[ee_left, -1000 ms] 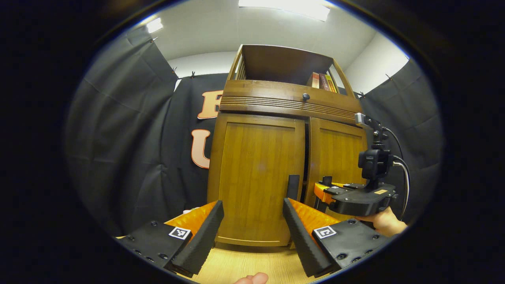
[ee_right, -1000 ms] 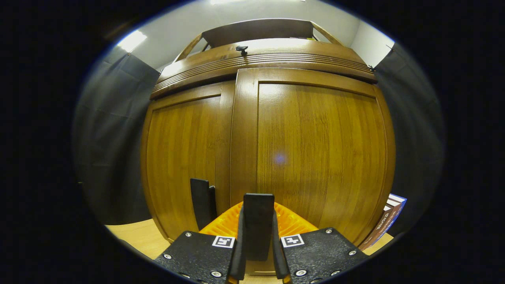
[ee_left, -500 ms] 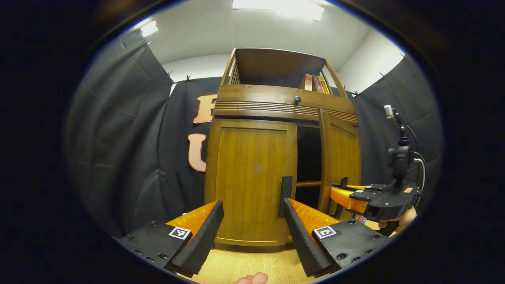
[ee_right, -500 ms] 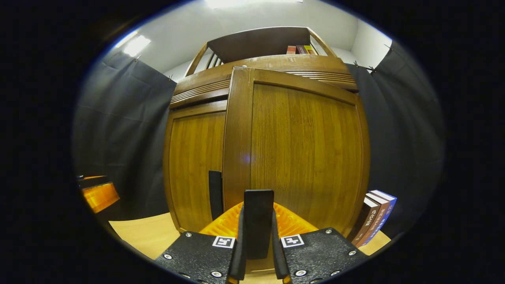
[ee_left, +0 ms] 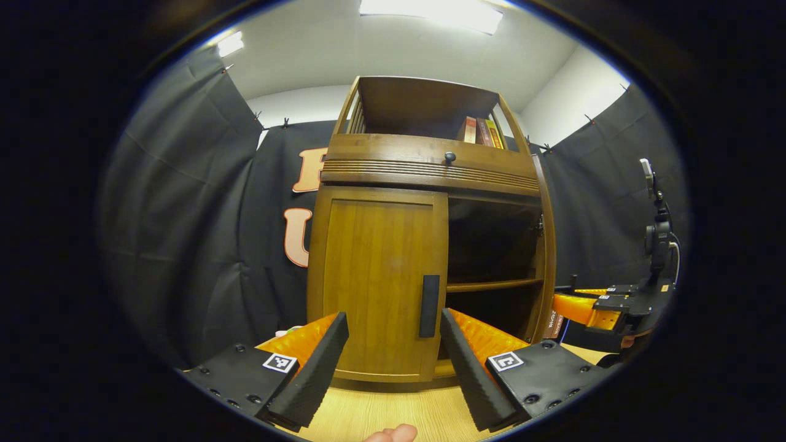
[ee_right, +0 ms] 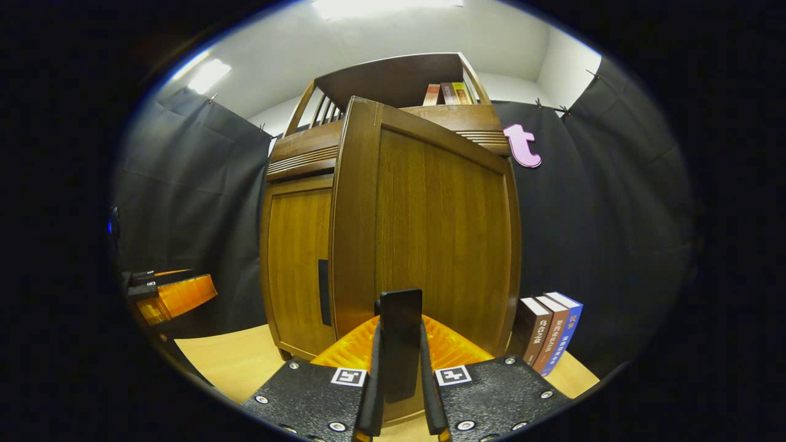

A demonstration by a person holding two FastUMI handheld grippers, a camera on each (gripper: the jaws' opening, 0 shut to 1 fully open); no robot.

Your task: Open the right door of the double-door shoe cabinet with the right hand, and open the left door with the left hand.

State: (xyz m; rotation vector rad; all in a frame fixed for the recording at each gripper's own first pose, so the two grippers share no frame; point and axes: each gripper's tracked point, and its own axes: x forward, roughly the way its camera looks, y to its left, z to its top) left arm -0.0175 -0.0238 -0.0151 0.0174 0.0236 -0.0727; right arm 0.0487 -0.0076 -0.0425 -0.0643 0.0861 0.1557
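The wooden shoe cabinet (ee_left: 430, 166) stands straight ahead in the left gripper view. Its left door (ee_left: 374, 276) is closed, with a black handle (ee_left: 429, 306) at its inner edge. My left gripper (ee_left: 393, 328) hangs open in front of that door, apart from it. The right door (ee_right: 442, 233) stands swung out; in the left gripper view it shows edge-on (ee_left: 548, 245) beside the dark inside and a shelf (ee_left: 494, 284). My right gripper (ee_right: 400, 350) is shut on the right door's black handle (ee_right: 400, 325); it also appears farther off (ee_left: 568, 298).
Several books (ee_right: 549, 328) stand on the wooden floor (ee_right: 227, 356) right of the cabinet, close behind the open door. More books (ee_left: 479, 130) sit on the top shelf. A drawer knob (ee_left: 450, 156) is above the doors. Black cloth walls surround the cabinet.
The right door has swung from nearly closed to wide open, pulled by my right gripper, which moved back and to the right. The left gripper stayed open and almost still.
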